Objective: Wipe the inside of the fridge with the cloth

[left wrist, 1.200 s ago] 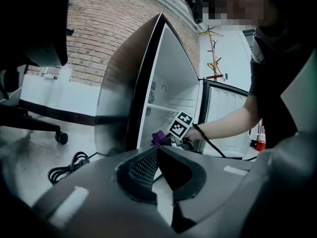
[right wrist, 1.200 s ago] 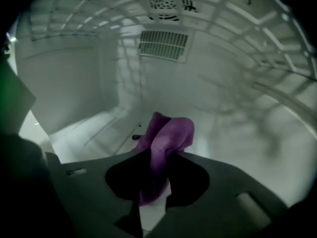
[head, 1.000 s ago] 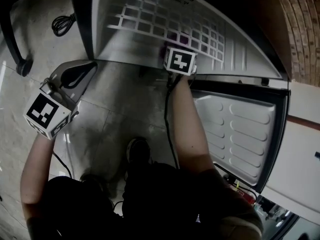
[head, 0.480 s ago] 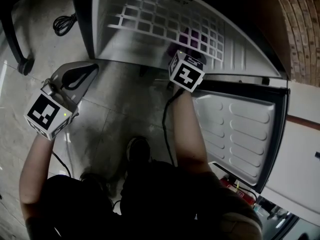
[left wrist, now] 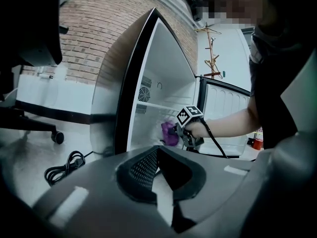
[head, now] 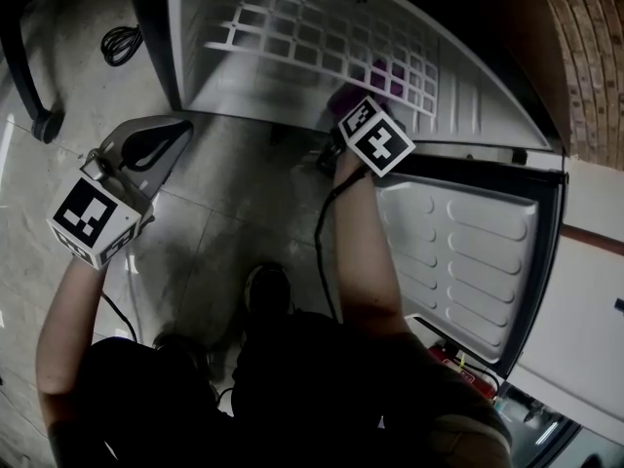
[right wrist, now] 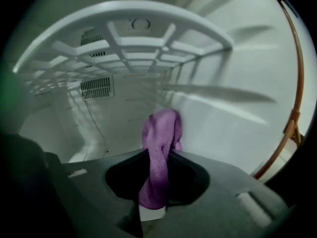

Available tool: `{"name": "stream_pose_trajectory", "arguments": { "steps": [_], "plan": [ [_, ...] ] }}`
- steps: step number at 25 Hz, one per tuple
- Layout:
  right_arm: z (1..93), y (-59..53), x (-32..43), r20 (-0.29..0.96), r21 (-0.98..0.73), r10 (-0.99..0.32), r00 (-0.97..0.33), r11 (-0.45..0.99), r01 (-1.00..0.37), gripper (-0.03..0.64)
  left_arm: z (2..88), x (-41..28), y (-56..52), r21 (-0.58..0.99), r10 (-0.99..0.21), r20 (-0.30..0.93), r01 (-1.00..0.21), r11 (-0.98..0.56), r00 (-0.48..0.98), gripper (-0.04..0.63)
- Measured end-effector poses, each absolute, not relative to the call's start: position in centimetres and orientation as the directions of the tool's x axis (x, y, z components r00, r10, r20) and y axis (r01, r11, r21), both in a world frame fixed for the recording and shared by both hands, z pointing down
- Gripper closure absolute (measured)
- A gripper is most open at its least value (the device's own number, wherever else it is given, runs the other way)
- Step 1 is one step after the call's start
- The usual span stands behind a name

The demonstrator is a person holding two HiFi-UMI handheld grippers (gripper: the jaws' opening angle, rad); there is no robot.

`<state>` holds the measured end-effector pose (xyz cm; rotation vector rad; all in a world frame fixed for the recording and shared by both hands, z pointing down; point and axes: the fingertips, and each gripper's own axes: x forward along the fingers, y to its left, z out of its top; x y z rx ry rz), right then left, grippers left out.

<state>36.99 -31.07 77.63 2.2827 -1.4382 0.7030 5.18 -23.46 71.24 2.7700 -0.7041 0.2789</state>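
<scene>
Right gripper (head: 363, 123), seen in the head view, reached into the open fridge (head: 244, 96) just under the wire shelf (head: 322, 37). The purple cloth (head: 343, 97) showed at its tip, toward the right side of the compartment. The left gripper (head: 156, 144) hung well apart at the left, outside the fridge and above the floor. The door (head: 468, 252) stood open at the right.

In the left gripper view, the left gripper (left wrist: 158, 170) had its jaws together with nothing between them. Far beyond, the right gripper (left wrist: 190, 128) held the cloth (left wrist: 169, 133) at the mouth of the fridge (left wrist: 163, 73), below the shelf.

In the right gripper view, the right gripper (right wrist: 159, 155) was clamped on the cloth (right wrist: 161, 133). A bunched fold stood out past the tips and a tail hung down on the near side. The fold sat near the right wall (right wrist: 237, 113), though I could not tell whether it touched. The shelf (right wrist: 129, 43) arched close overhead.

The step in hand looked like wiping the right wall. Only a small wad stuck out, so each pass would probably clean a narrow strip, and overlapping strokes from far to near would likely serve best. The wad should be pressed on first, so the hard jaws stay off the liner. The grip needed to be firm, or the cloth might drag loose. A low path would avoid snagging the shelf.
</scene>
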Motion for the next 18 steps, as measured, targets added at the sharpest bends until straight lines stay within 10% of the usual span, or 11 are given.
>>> {"name": "stream_pose_trajectory", "arguments": {
  "steps": [9, 18],
  "plan": [
    [83.1, -28.5, 36.8, 0.686, -0.169, -0.673, 0.276, -0.517, -0.839, 0.538, 73.1, 7.0, -22.7, 0.235, -0.396, 0.259, -0.455, -0.859, 0.881, 0.578],
    [82.0, -29.8, 30.7, 0.641, -0.223, -0.763, 0.089, -0.295, -0.929, 0.538, 72.9, 7.3, -23.8, 0.235, -0.388, 0.243, -0.442, -0.866, 0.889, 0.578]
  ]
}}
